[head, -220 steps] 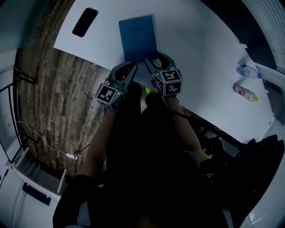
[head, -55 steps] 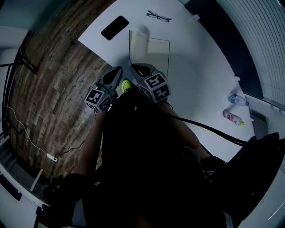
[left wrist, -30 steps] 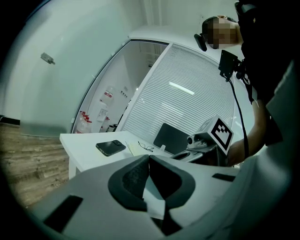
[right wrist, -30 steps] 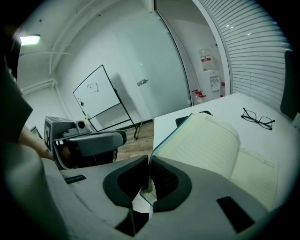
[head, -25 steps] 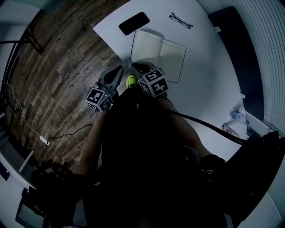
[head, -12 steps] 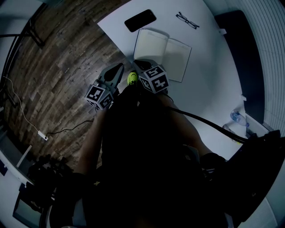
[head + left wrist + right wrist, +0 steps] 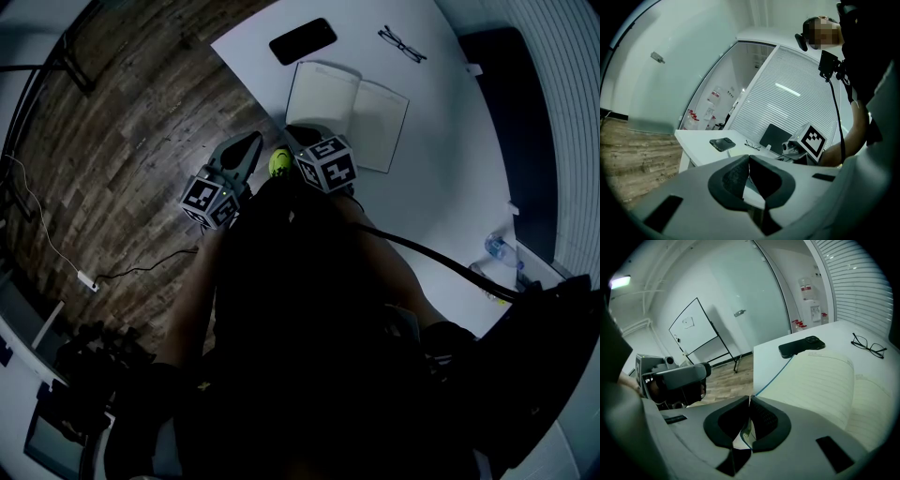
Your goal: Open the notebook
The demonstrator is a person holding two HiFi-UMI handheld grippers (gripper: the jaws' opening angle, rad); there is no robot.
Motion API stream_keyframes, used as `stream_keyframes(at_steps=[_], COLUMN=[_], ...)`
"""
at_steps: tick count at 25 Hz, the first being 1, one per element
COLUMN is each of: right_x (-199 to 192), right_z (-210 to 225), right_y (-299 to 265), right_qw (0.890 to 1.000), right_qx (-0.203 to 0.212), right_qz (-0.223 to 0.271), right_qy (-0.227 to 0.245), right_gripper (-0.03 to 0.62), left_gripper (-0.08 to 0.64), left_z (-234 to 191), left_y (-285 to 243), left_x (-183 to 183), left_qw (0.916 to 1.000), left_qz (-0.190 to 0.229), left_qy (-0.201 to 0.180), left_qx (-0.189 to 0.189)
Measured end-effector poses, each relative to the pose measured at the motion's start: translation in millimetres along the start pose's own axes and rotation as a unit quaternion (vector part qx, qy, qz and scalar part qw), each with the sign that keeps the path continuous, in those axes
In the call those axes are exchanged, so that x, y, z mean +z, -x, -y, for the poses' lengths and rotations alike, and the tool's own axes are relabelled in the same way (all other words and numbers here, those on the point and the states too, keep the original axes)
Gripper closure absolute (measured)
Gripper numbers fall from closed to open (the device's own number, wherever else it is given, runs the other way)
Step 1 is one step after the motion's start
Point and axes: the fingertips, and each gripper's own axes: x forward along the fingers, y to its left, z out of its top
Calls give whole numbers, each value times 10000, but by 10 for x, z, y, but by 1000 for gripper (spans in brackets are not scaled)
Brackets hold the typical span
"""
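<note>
Nearest to the person, the right tool (image 7: pixel 750 399) points down at the near left corner of the notebook (image 7: pixel 820 380), an open book with a thin blue cover and cream lined pages. Its jaws are almost together. Between the dark pads there is a narrow strip of the blue cover edge with a pale page, so the tool is clamped on that corner. The notebook lies open and flat on the white worktop (image 7: pixel 441 141), both pages facing up, and the left page bulges a little near the spine.

The left tool (image 7: pixel 749 158) is just beside the right one. It is held nearly level and off the near edge of the worktop, above the floor of brown wooden planks (image 7: pixel 122 141). Its jaws are together at the tips and nothing is between them. It does not touch the notebook.

Behind the notebook, just beyond its far left corner, lies a black smartphone (image 7: pixel 801 347) with its back and camera side up. To the right of the phone, and apart from it, lies a pair of dark thin-framed glasses (image 7: pixel 868 347) with the arms folded out.

Far to the right on the same worktop, well apart from the notebook, lies a clear plastic bottle (image 7: pixel 497 247). At the far side of the room a whiteboard on a stand (image 7: pixel 693 326) is in front of a glass wall.
</note>
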Motion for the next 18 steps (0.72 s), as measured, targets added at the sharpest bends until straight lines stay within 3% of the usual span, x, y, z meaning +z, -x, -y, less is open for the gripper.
stream_keyframes(at_steps=[9,18], right_x=[-3,-14], right_z=[-14,-16], right_y=[-34,12], right_qw=[10000,9980], right_qx=[-33,205], right_qz=[30,132], right_qy=[-39,-578], right_gripper=[554,548], left_gripper=[554,554], left_z=[-7,59], left_y=[-24,-65], left_x=[43,65], left_qw=[10000,9999], left_qz=[38,29], left_qy=[-15,-87], left_qx=[-85,-121])
